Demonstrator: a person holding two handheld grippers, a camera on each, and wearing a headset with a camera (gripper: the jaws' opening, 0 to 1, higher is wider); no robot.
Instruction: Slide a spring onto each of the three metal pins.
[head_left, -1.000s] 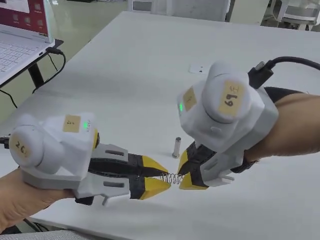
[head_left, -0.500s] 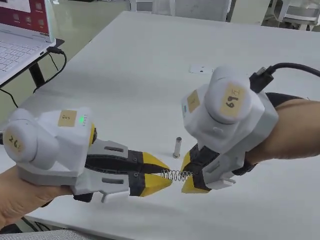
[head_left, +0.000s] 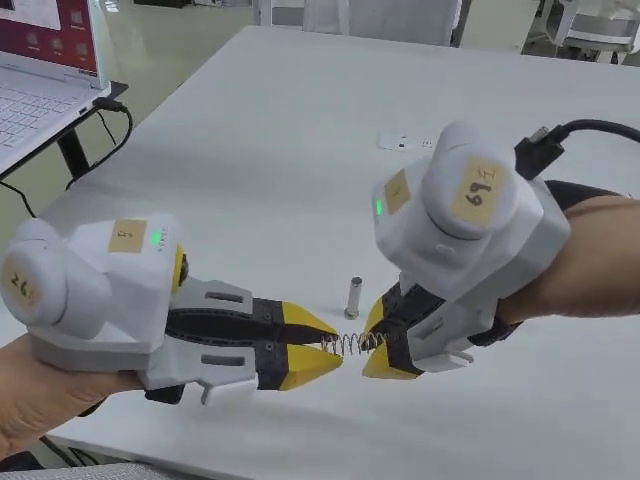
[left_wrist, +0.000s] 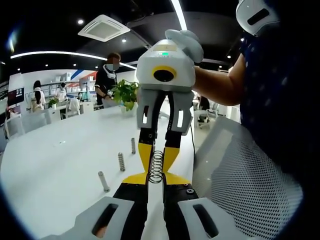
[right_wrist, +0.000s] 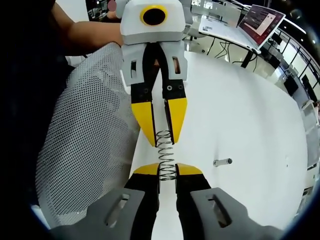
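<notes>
The left gripper (head_left: 328, 351) and right gripper (head_left: 375, 343) each clench one end of a spring (head_left: 351, 345), just near of an upright pin (head_left: 354, 297) on the table (head_left: 300, 150).

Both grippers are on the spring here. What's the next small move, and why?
Probably open the left gripper and let go: the spring is pinched at both ends, by it and the right gripper, so it cannot go onto the bare pin standing just behind.

Open laptop (head_left: 35, 70) beside table (head_left: 280, 120); small white card (head_left: 400, 141) on table
</notes>
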